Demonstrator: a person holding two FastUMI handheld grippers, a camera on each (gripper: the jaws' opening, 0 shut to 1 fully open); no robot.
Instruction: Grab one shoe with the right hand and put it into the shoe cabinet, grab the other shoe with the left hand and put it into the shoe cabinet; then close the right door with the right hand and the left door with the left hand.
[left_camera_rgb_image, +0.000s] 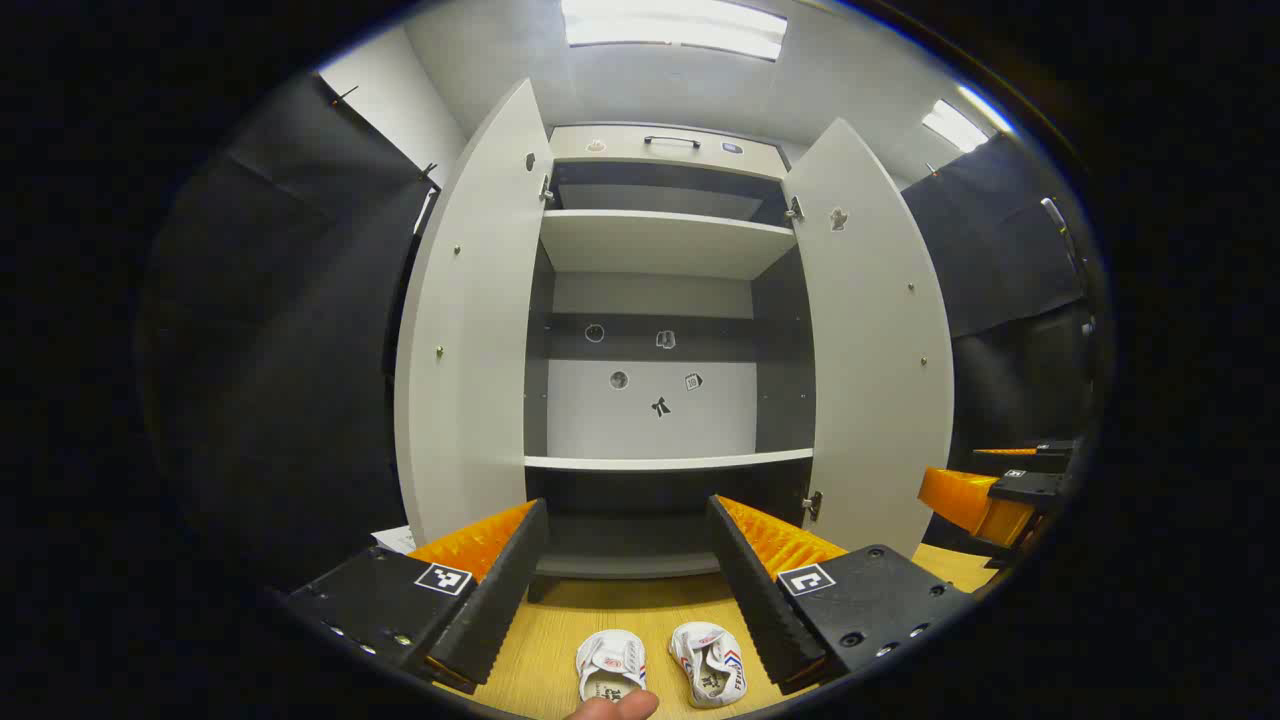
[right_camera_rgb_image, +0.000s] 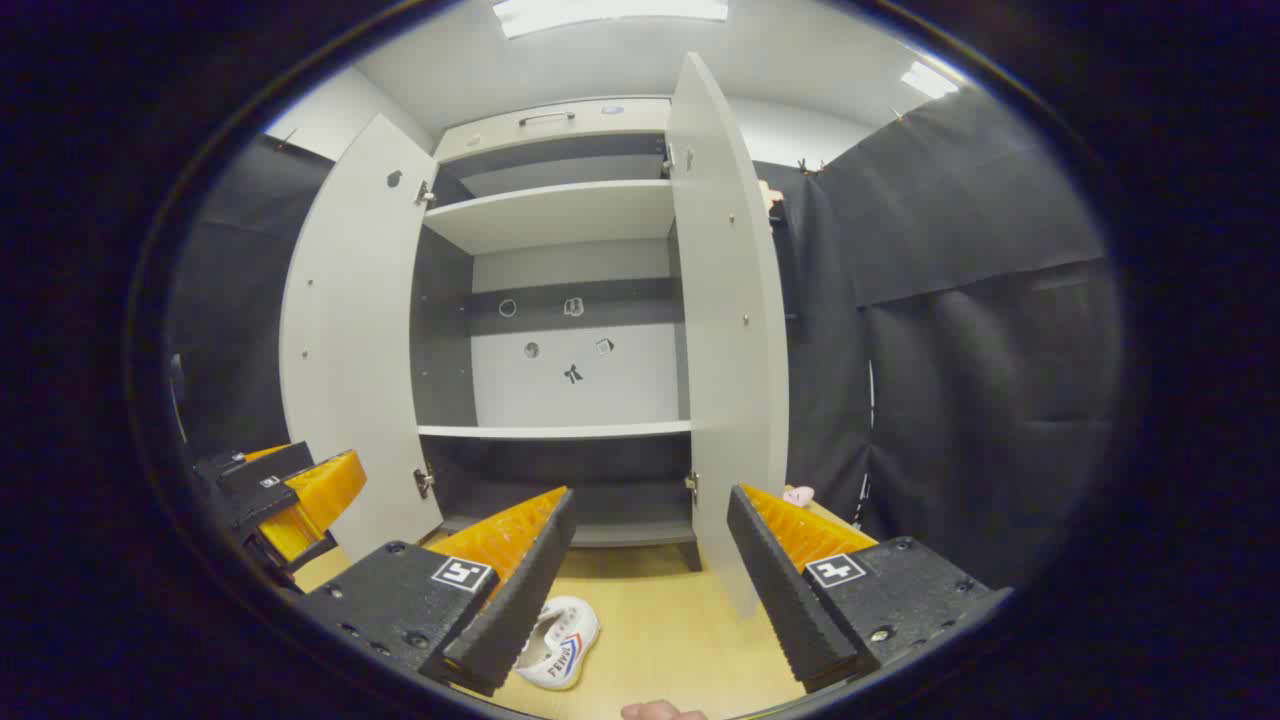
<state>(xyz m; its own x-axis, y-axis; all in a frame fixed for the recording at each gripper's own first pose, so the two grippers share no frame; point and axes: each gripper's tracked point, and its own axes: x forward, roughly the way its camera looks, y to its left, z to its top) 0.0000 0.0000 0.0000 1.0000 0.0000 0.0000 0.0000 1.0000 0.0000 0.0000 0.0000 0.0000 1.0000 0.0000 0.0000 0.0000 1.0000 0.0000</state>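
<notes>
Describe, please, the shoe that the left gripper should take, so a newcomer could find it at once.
Start at the tall cabinet with both doors open, then look down to the wooden floor before it. Two small white shoes lie there side by side. Seen between the left gripper's open fingers, it is the left shoe of the pair.

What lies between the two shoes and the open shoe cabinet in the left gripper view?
Bare wooden floor alone separates the shoes from the cabinet, framed by the left gripper.
</notes>
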